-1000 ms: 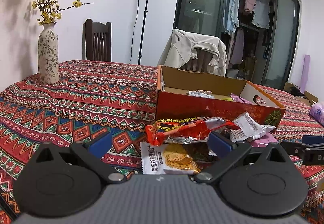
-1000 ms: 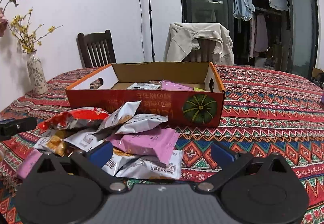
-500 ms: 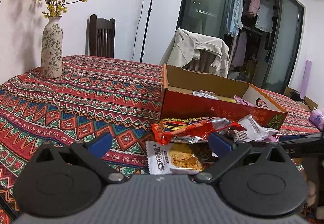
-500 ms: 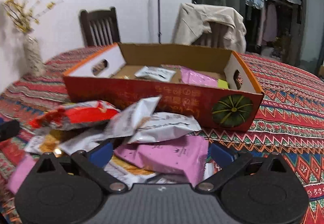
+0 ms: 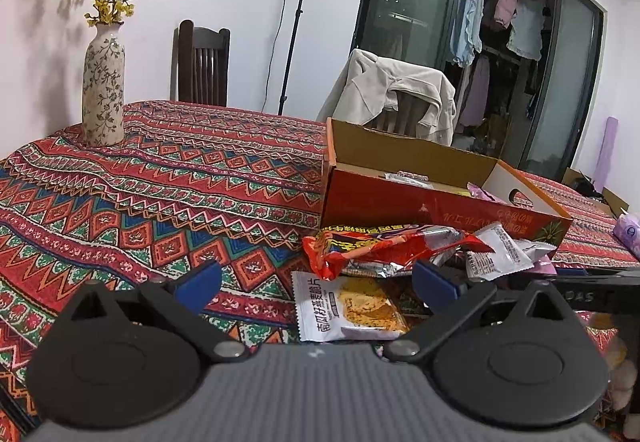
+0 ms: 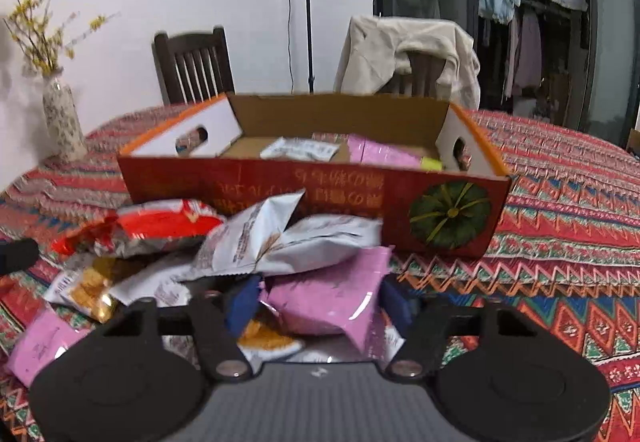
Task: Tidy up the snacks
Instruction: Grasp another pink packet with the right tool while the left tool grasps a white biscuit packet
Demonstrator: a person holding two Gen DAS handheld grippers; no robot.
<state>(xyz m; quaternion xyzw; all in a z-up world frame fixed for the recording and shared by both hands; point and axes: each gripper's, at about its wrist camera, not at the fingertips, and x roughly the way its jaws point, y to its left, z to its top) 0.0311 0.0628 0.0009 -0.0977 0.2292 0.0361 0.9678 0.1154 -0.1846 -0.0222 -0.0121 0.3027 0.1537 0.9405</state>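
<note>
**A:** Start at the right gripper [image 6: 316,302]. How do the jaws stand?

**B:** They have just been closing, and the pink packet [image 6: 332,294] sits between them. The blue pads look pressed against its two sides, so I read it as clamped on that packet.

**A:** And where is the packet in relation to the cardboard box [image 6: 280,190]?

**B:** In front of the box's near wall, on the near edge of the snack pile [image 6: 224,242], close to the box but outside it. Its long axis runs roughly along that near wall, and the jaws grip across that length.

**A:** So the move turns on what?

**B:** On the box lying straight ahead of the gripper and a little above the packet. The near wall stands between packet and box floor, so I judge the packet must be lifted over that wall before it goes forward.

**A:** The left gripper [image 5: 316,284]?

**B:** Its jaws stand wide apart with nothing between them, hovering near the white cracker packet [image 5: 344,306] on the left end of the pile. From there the box [image 5: 400,202] lies ahead and to the right. The right hand is the nearer one and already has its snack.
</note>
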